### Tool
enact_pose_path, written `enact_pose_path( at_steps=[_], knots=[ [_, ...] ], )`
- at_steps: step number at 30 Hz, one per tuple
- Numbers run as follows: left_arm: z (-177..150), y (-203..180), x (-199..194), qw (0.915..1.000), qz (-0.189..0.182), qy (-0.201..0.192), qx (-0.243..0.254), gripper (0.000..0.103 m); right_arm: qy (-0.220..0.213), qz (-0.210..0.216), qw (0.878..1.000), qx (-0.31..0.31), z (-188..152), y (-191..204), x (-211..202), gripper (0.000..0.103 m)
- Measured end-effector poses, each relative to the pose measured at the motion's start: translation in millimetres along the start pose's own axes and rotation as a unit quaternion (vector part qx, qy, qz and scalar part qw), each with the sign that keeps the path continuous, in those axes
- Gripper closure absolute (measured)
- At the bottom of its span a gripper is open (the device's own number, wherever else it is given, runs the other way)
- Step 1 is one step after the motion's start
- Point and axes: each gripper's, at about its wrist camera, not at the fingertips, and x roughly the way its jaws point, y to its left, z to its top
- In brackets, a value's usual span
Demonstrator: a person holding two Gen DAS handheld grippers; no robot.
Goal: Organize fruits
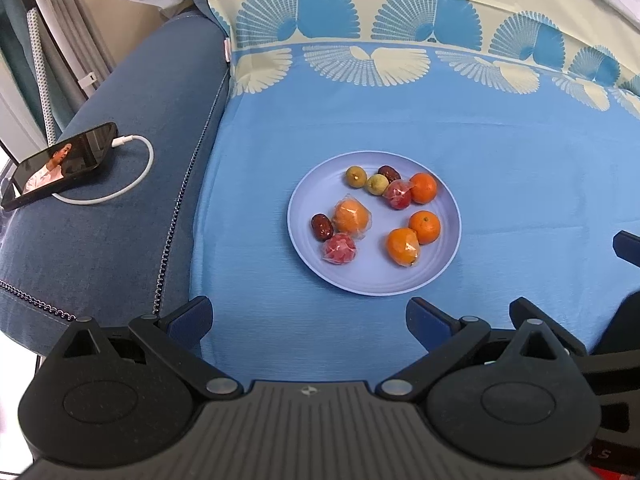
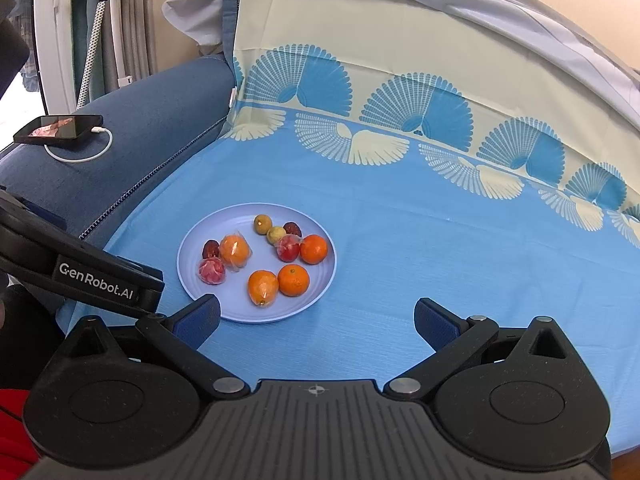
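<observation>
Both my tools are spread wide and carry nothing: left tool (image 1: 310, 320), right tool (image 2: 318, 320). All the fruit sits on the lilac plate (image 1: 448, 256) ahead of them, mixed: oranges (image 1: 424, 227) beside a wrapped orange (image 1: 403, 246), dates (image 1: 322, 227) apart. Sorted or not, I can't tell.

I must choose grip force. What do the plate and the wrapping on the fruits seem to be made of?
Plate: probably matte plastic or melamine; uniform lavender, dull sheen, moulded ridges by the rim.
Wrapping on a wrapped orange: thin clear plastic film; it crinkles and glints.
</observation>
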Motion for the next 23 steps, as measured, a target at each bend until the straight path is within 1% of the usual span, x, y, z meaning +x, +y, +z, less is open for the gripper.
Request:
enact_pose_path(
  at_steps=[23],
  knots=[
    [0.6,0.9,0.1,0.9999,0.013,-0.004,0.001,0.000,-0.001,0.000,1.000,-0.004,1.2,3.4,0.6,0.001]
  ],
)
